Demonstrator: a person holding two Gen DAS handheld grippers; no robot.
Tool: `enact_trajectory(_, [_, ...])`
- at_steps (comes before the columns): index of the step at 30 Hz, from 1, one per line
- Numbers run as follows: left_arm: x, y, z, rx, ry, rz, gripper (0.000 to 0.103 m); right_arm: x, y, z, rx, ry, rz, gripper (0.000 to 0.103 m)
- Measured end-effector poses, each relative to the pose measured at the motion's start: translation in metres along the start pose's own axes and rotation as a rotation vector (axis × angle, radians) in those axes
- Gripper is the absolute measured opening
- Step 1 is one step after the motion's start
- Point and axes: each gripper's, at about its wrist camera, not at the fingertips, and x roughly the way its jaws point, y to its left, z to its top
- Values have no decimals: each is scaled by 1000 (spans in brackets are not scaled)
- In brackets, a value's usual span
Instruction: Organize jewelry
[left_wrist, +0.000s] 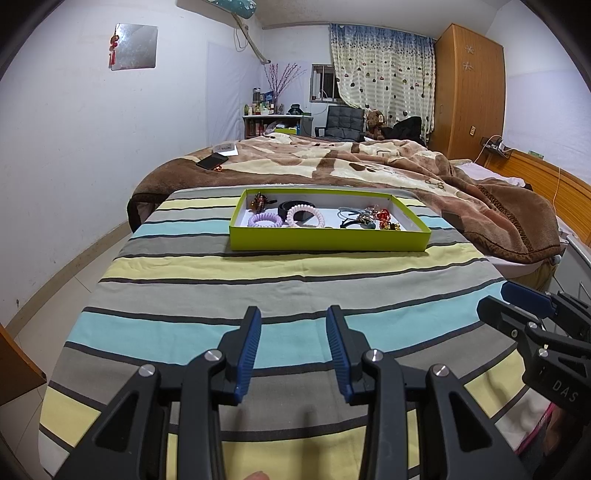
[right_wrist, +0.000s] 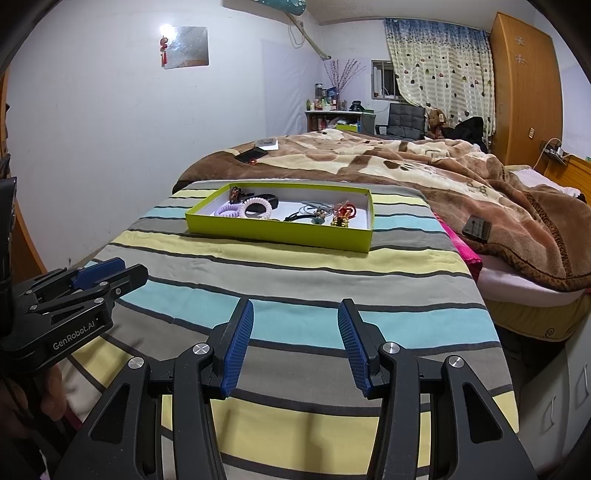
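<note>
Grippers poised short of the jewelry tray

Left gripper (left_wrist: 293, 350) hangs empty, jaws apart; the green tray (left_wrist: 328, 240) of jewelry lies well ahead; right gripper (right_wrist: 295, 343), likewise spread and empty, should reach in low for one piece, avoiding tangles.

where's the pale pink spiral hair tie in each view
Left wrist: pink spiral hair tie lies left of centre in the green tray, right of the purple spiral tie.
Right wrist: pink spiral hair tie sits in the tray's left part.
Shared landmark: the black phone on the brown blanket.
</note>
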Motion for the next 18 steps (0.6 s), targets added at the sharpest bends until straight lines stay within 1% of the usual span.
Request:
enact_trajectory(11, [-1,2,0,-16,6,-3,38,0,0,0,1,0,0,49])
enact_trajectory(15, [0,3,-1,-17,6,17,38,0,0,0,0,0,0,49])
enact_trajectory(18, [1,3,-2,-23,10,1,38,0,0,0,0,1,0,49])
